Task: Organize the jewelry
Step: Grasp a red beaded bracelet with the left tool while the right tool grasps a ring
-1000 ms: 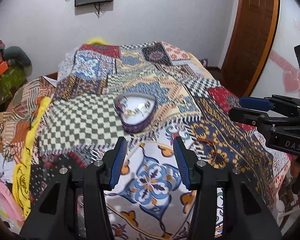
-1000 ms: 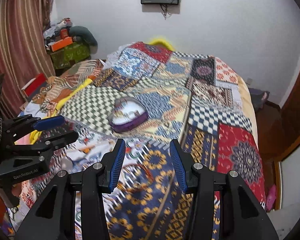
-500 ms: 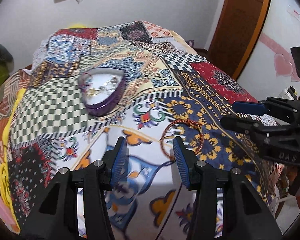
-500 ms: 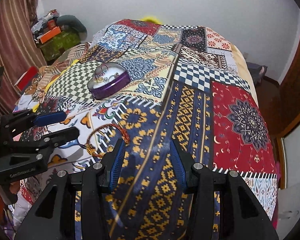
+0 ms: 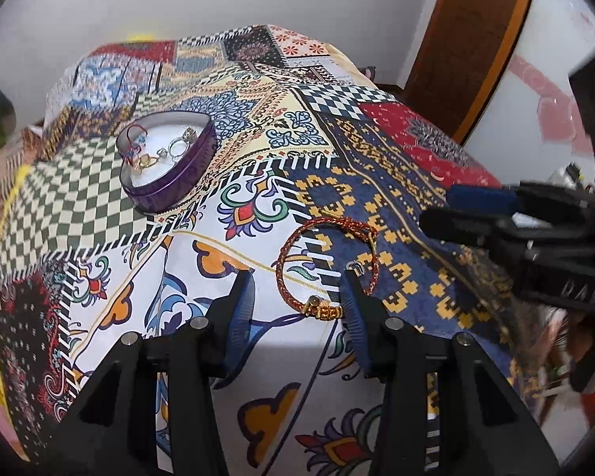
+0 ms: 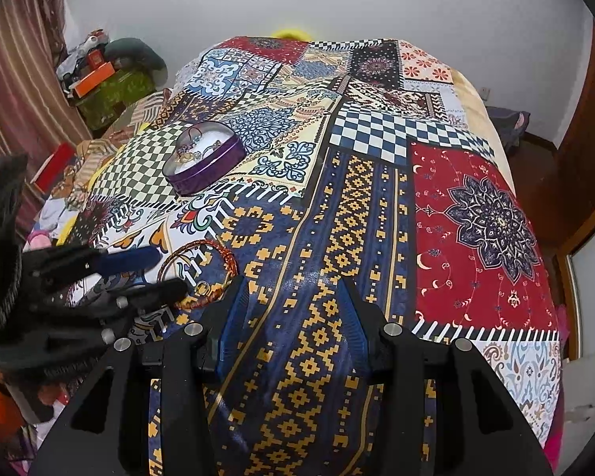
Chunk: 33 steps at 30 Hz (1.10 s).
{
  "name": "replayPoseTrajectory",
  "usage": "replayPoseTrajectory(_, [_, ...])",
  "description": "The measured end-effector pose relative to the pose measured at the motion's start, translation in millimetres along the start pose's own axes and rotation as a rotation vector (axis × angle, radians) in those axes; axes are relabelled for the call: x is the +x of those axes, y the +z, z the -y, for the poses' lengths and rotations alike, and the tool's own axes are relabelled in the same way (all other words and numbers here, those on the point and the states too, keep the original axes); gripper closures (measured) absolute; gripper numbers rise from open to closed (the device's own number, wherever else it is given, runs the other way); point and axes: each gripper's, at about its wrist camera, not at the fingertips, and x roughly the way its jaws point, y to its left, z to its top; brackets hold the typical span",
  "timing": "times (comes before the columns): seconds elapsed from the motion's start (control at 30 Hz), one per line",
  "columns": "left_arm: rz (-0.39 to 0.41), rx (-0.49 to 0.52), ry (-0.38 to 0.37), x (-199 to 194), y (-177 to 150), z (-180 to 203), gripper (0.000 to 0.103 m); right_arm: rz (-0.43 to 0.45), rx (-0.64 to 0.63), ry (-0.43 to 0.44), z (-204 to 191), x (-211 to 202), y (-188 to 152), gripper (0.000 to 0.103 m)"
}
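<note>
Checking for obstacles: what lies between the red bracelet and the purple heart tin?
Only bare patterned bedspread between the bracelet and the tin, clearest in the left wrist view.

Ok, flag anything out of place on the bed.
One thing: the red braided bracelet lies loose on the bedspread, apart from the purple tin that holds the other jewelry. The open left gripper is right at it.

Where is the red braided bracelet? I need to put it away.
In the left wrist view, the bracelet lies on the bedspread just ahead of the open left gripper, nearer than the purple tin.
</note>
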Motion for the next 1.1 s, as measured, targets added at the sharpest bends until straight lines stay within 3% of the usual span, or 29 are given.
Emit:
replayPoseTrajectory(0.13, [0.021, -0.016, -0.005, 1.9, -4.8, -0.5, 0.060, -0.002, 0.009, 0.015, -1.7, 1.0, -1.7, 0.061])
replayPoseTrajectory(0.2, [0.027, -0.011, -0.017, 1.2, -6.0, 0.7, 0.067, -0.005, 0.001, 0.012, -3.3, 1.9, -2.0, 0.061])
replayPoseTrajectory(0.27, [0.030, 0.008, -0.025, 0.6, -6.9, 4.7, 0.081, -0.007, -0.006, 0.008, -4.4, 2.1, -2.0, 0.061])
replayPoseTrajectory(0.43, [0.031, 0.008, -0.037, 0.7, -7.2, 9.2, 0.087, -0.002, -0.002, 0.002, -2.9, 0.0, -1.0, 0.061])
replayPoseTrajectory(0.5, [0.030, -0.005, -0.043, -0.3, -5.9, 7.4, 0.099, 0.003, 0.005, 0.002, -1.9, -2.2, -0.4, 0.061])
replayPoseTrajectory(0.77, [0.056, -0.033, -0.049, -15.2, -1.7, 2.0, 0.100, 0.020, -0.009, -0.014, -3.1, -12.2, 1.1, 0.061])
replayPoseTrajectory(1.1, [0.164, -0.080, 0.042, -59.6, -1.2, -28.6, 0.100, 0.012, -0.046, 0.017, -23.5, -7.0, 2.5, 0.061])
